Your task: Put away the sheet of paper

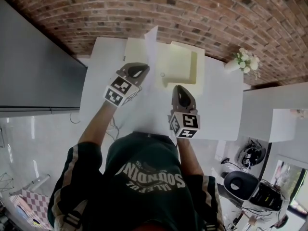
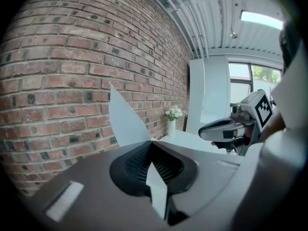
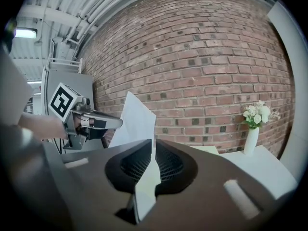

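I hold the white sheet of paper (image 1: 152,47) on edge above the white table (image 1: 221,105), with both grippers shut on it. My left gripper (image 1: 142,71) pinches it on the left, and a paper corner (image 2: 124,121) rises past its closed jaws (image 2: 151,141). My right gripper (image 1: 179,88) pinches the near edge; the sheet (image 3: 137,119) runs up between its jaws (image 3: 153,141). Each gripper shows in the other's view: the right gripper (image 2: 226,129), the left gripper (image 3: 94,121). An open cream box (image 1: 185,64) stands on the table just behind the sheet.
A white vase of flowers (image 1: 246,61) (image 3: 253,124) stands at the table's back right corner. A brick wall runs behind the table. A grey cabinet (image 1: 33,66) stands to the left. A chair and equipment (image 1: 250,184) lie at lower right.
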### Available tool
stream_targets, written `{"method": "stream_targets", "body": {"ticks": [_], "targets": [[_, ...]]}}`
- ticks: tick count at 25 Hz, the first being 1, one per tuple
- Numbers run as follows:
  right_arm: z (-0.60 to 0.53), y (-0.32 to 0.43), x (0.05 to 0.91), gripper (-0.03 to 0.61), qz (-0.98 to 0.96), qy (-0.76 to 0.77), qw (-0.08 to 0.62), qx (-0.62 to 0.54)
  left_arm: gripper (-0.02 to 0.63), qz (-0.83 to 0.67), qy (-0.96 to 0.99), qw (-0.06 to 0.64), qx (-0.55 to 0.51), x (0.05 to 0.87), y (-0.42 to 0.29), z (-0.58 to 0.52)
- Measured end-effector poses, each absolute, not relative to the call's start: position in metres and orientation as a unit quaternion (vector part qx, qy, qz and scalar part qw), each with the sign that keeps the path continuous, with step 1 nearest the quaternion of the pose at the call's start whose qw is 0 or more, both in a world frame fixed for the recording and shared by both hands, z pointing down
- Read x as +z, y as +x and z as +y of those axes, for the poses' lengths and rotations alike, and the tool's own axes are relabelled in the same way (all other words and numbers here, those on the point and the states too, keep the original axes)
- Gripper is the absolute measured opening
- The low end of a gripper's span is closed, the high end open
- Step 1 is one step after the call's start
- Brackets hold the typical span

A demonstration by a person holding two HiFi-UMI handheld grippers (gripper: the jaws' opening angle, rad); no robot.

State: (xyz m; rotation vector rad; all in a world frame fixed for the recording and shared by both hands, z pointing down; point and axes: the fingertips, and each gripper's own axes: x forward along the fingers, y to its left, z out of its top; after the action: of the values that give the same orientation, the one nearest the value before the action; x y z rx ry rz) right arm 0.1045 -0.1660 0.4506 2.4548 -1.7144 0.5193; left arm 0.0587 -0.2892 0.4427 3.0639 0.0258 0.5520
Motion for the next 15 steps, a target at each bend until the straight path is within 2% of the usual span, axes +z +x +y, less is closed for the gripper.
{"method": "stream_targets", "body": {"ticks": [15], "targets": [[-0.176, 0.115, 0.447, 0.008, -0.587, 0.791, 0.050, 0.166, 0.011, -0.015, 0.983, 0.017, 0.184, 0.441, 0.061, -0.296]]}}
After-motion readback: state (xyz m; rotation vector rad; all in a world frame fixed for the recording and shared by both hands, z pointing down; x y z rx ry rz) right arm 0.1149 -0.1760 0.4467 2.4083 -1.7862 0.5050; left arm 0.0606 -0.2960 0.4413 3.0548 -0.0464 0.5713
